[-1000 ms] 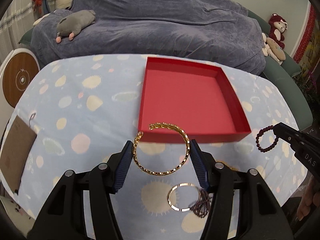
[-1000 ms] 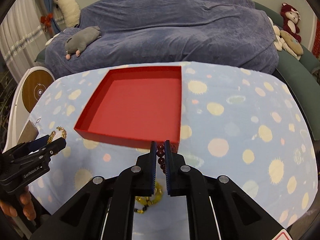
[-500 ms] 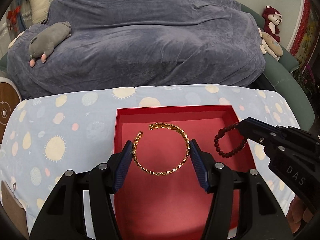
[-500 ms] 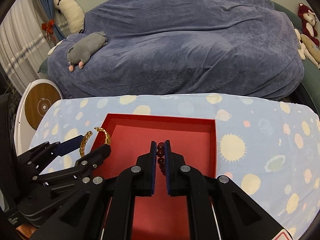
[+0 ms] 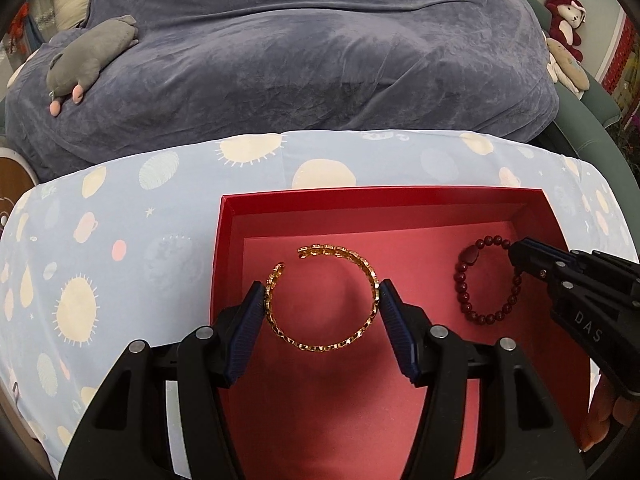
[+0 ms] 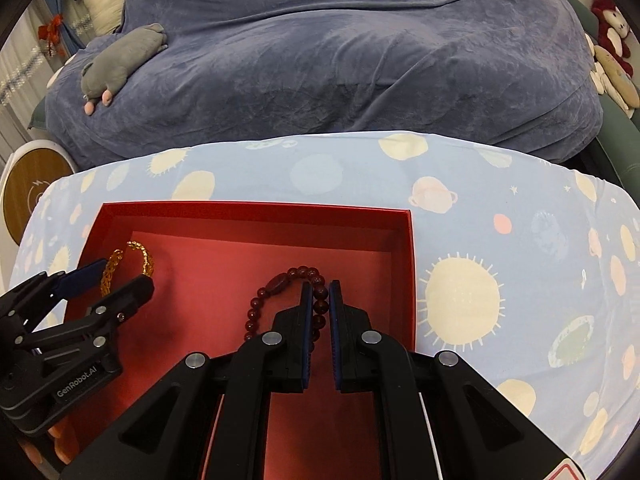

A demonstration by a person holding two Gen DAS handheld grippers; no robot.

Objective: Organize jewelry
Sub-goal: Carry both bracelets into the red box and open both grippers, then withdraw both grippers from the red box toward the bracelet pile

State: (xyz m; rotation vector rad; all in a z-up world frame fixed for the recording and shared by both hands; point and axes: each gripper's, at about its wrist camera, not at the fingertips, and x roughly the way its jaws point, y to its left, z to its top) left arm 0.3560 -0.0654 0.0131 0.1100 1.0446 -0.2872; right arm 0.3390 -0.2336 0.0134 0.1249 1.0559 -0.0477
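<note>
Jewelry here means two bracelets, both over the floor of a shallow red box (image 5: pixel 232 240) that sits on a surface covered with a pale blue cloth (image 5: pixel 100 240) printed with suns and planets. An open gold chain bangle (image 5: pixel 324 300) spans the left gripper (image 5: pixel 323 308), whose blue-padded jaws press on its two sides and hold it, its gap turned away from the camera. In the right wrist view the same bangle (image 6: pixel 120 264) shows near the box's left wall.

A dark red bead bracelet (image 6: pixel 280 292) hangs at the right gripper (image 6: pixel 320 312). Those jaws have just been opening a little, with a few beads between the pads and a narrow gap showing beside them; whether the pads press on the beads cannot be told. Most of the loop, including one larger oval bead, droops to the left of the jaws toward the box floor. In the left wrist view the bead bracelet (image 5: pixel 488 280) lies to the right of the bangle, apart from it.

Behind the surface a blue-grey blanket (image 5: pixel 320 60) covers a sofa, with a grey plush animal (image 5: pixel 88 56) lying on it.
</note>
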